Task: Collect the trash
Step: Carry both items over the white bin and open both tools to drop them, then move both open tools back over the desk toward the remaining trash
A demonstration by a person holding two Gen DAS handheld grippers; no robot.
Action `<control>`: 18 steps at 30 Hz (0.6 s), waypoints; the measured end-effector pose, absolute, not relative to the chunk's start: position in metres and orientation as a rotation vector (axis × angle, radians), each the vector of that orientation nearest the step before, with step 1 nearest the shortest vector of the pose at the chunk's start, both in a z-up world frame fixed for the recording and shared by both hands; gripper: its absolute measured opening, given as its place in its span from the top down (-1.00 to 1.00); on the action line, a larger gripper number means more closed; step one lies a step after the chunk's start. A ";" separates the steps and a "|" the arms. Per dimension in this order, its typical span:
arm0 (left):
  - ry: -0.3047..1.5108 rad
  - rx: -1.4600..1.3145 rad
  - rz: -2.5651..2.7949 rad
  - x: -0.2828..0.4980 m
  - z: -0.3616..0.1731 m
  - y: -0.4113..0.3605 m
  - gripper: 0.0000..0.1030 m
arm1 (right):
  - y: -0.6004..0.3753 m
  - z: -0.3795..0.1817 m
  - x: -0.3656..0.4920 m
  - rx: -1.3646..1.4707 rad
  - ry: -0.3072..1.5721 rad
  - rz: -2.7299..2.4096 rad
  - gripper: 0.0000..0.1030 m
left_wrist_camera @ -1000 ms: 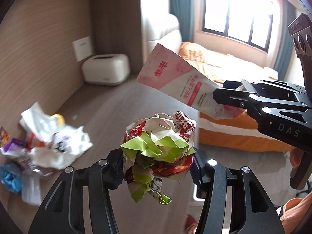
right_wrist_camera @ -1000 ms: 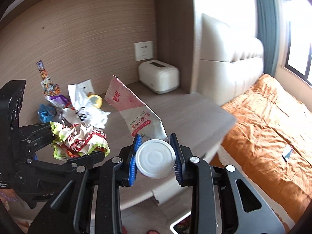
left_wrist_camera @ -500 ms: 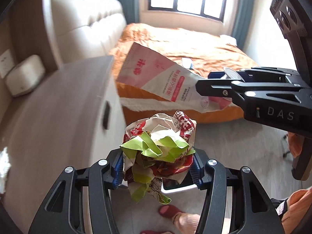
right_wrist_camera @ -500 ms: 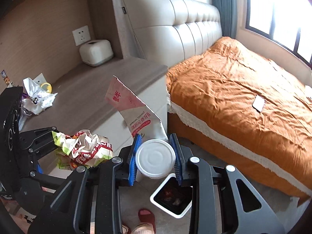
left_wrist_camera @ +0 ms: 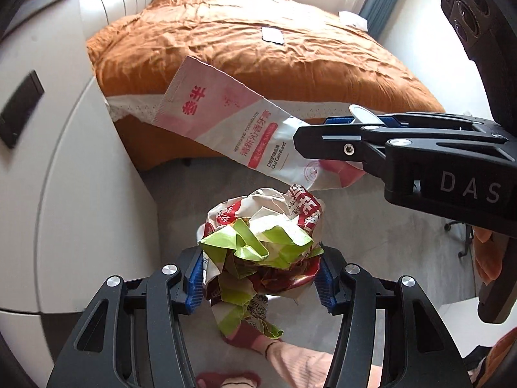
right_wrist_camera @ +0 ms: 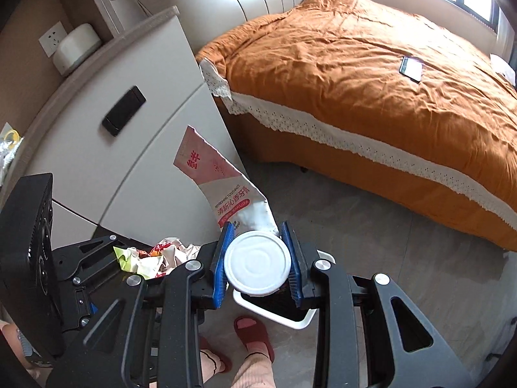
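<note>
My left gripper [left_wrist_camera: 258, 283] is shut on a crumpled green, red and white wrapper ball [left_wrist_camera: 261, 242], held in the air over the floor; the ball also shows in the right wrist view [right_wrist_camera: 152, 258]. My right gripper [right_wrist_camera: 258, 258] is shut on a pink and white toothpaste tube [right_wrist_camera: 223, 194], gripped at its round white cap [right_wrist_camera: 257, 266]. From the left wrist view the tube [left_wrist_camera: 232, 129] sticks out leftward from the right gripper [left_wrist_camera: 326, 129], just above the wrapper ball. A white trash bin [right_wrist_camera: 274, 312] with dark contents sits on the floor directly below the right gripper, mostly hidden by it.
A white bedside cabinet [right_wrist_camera: 129, 135] stands to the left, with a white box [right_wrist_camera: 76, 48] on top. An orange bed [right_wrist_camera: 371, 74] with a phone [right_wrist_camera: 411, 68] on it fills the right. The person's feet in red slippers [right_wrist_camera: 253, 336] stand beside the bin.
Both grippers have swung away from the cabinet top and tilted down toward the floor, still holding their trash. The bin now lies right under the right gripper.
</note>
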State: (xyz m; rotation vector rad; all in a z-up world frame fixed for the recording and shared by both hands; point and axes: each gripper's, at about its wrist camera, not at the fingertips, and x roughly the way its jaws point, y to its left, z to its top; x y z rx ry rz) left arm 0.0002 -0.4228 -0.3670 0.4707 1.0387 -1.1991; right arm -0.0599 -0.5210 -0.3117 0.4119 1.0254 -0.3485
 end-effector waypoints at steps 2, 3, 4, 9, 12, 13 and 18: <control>1.076 0.496 -1.208 -0.007 -0.389 -0.431 -0.92 | -0.526 -0.335 -0.062 0.399 1.053 -0.352 -0.59; 1.068 0.511 -1.192 -0.009 -0.400 -0.431 -0.90 | -0.528 -0.342 -0.066 0.388 1.041 -0.363 -0.93; 1.074 0.523 -1.193 -0.011 -0.409 -0.431 -0.91 | -0.531 -0.352 -0.068 0.377 1.063 -0.361 -0.92; 1.096 0.550 -1.170 -0.012 -0.435 -0.436 -0.91 | -0.539 -0.375 -0.074 0.363 1.106 -0.370 -0.92; 1.103 0.539 -1.153 -0.011 -0.439 -0.438 -0.91 | -0.540 -0.375 -0.073 0.354 1.108 -0.366 -0.92; 1.102 0.534 -1.145 -0.010 -0.437 -0.439 -0.91 | -0.540 -0.373 -0.072 0.355 1.104 -0.367 -0.92; 1.080 0.505 -1.109 0.000 -0.416 -0.439 -0.91 | -0.539 -0.356 -0.065 0.352 1.085 -0.355 -0.92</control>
